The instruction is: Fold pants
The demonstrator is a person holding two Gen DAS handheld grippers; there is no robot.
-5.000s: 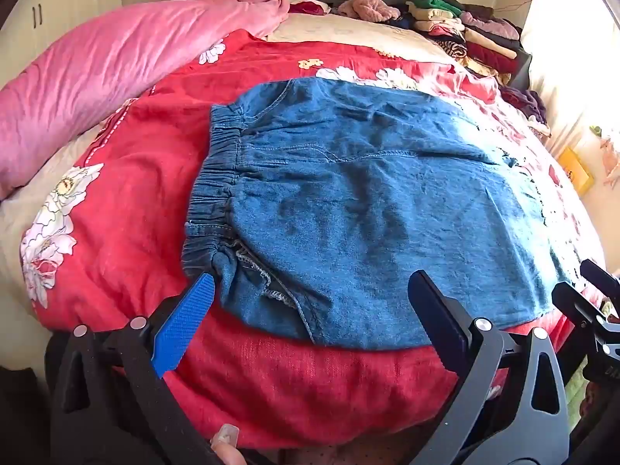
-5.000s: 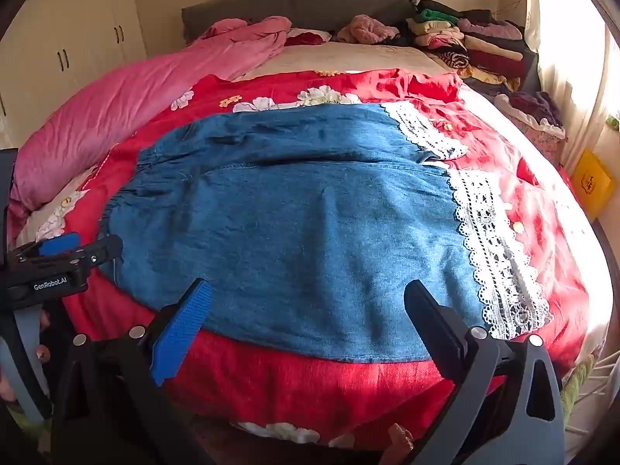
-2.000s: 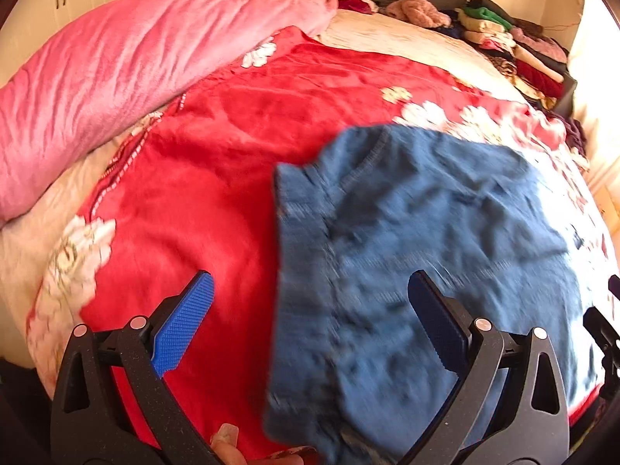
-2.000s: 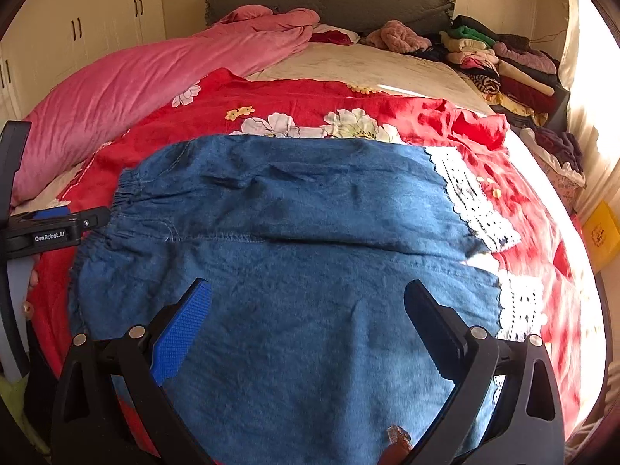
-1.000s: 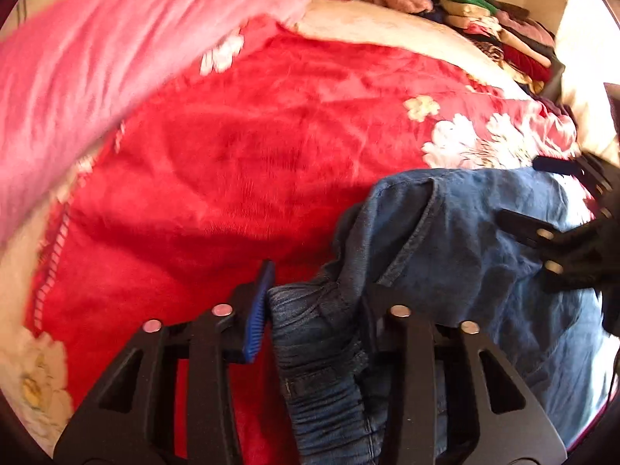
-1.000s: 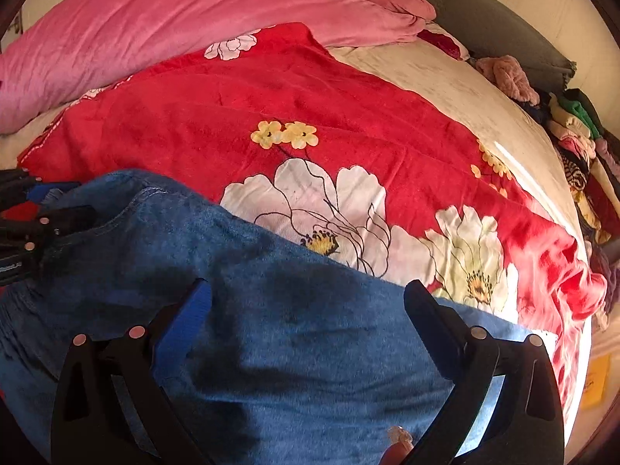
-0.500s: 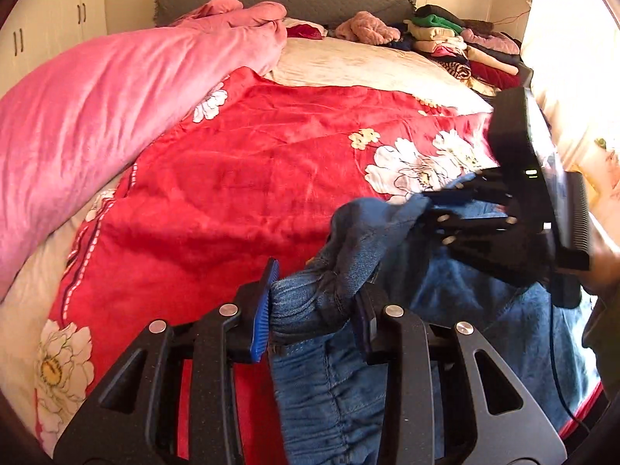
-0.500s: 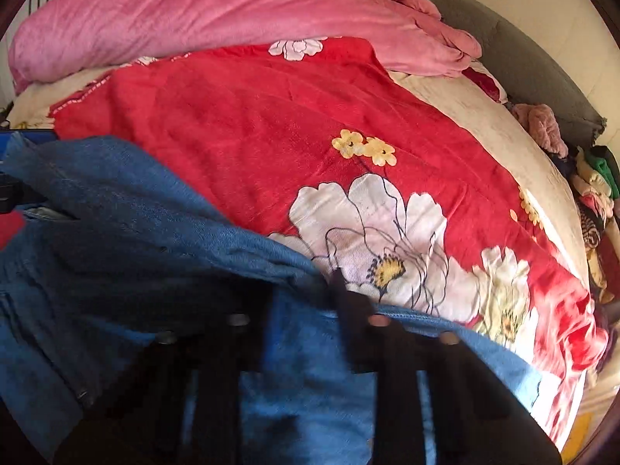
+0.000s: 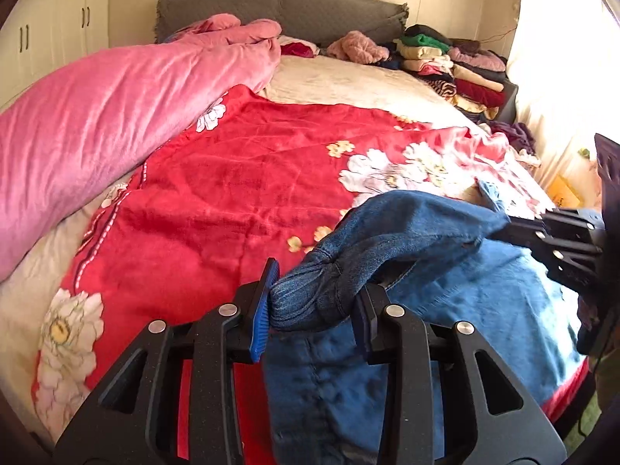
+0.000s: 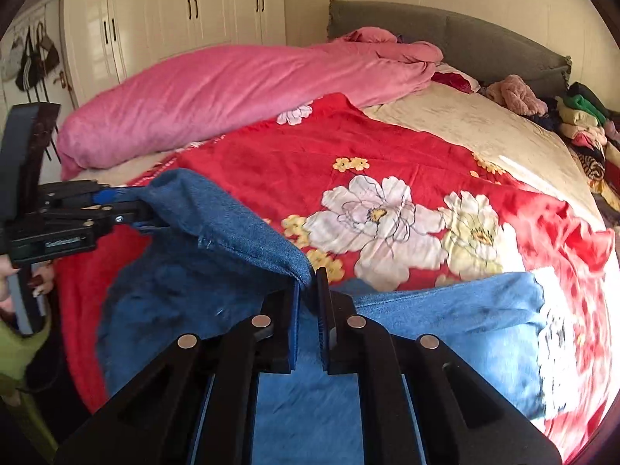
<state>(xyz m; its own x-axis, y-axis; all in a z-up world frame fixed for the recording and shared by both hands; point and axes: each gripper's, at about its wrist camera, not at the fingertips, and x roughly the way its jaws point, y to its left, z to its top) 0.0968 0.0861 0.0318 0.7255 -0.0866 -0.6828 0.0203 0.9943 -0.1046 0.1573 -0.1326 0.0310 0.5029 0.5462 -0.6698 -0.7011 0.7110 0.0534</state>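
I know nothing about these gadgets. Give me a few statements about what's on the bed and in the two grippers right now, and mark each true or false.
1. The left gripper pinches a bunched blue denim edge of the pants. True.
2. The right gripper hangs open over the bed with nothing in it. False: its jaws are shut on a thin edge of the pants.
3. The pants lie on a red floral blanket. True.
4. A green duvet is heaped along the bed's side. False: the pink duvet lies there.
5. Folded clothes are stacked near the headboard. True.
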